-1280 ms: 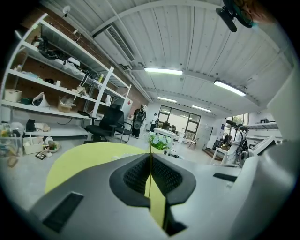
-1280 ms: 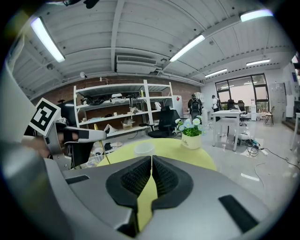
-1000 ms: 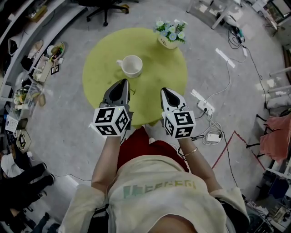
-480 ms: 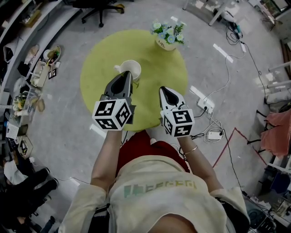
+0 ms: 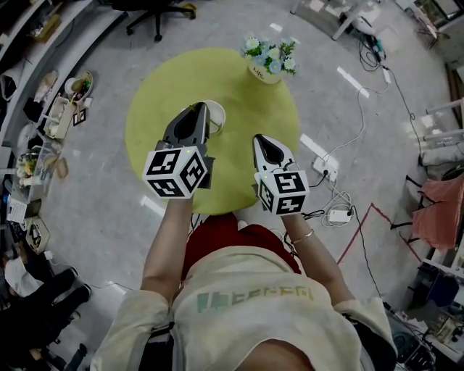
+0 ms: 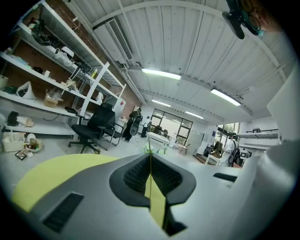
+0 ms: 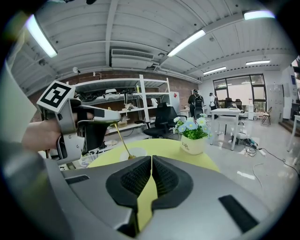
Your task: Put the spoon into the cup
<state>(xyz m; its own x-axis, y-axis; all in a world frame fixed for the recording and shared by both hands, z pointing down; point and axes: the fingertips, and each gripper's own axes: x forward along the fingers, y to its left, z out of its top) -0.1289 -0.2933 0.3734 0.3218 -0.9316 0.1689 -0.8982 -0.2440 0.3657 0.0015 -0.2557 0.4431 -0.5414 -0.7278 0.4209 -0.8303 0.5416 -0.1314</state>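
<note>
- Clamping the one gold spoon [image 7: 123, 140] by the upper end of its thin handle, the left gripper [image 5: 199, 112] has both jaws pressed together on it; in its own view the handle shows as a fine line in the seam between the two dark pads.
- The spoon slants down and away from those jaws, as the right gripper view shows, and its bowl end sits at the mouth of the cup [image 5: 216, 117]. Whether it touches the cup cannot be told.
- The right gripper [image 5: 259, 139] is clenched on nothing: its two pads meet along a straight seam, with only the table's yellow-green showing in the gap below them.
- Each of the two grippers carries one marker cube at its rear, and each is held in one hand; they hover side by side over the near half of the table, the left one further forward.
- The single white cup stands upright near the middle of the one round yellow-green table [image 5: 156, 123], partly covered from above by the left gripper's tip.
- One white pot of blue and white flowers [image 5: 270, 59] stands at the table's far edge, well apart from the cup.
- On the grey floor to the right lie one white power strip [image 5: 317, 161] and several cables; one black office chair [image 5: 156, 9] stands beyond the table, and shelving runs along the left.
</note>
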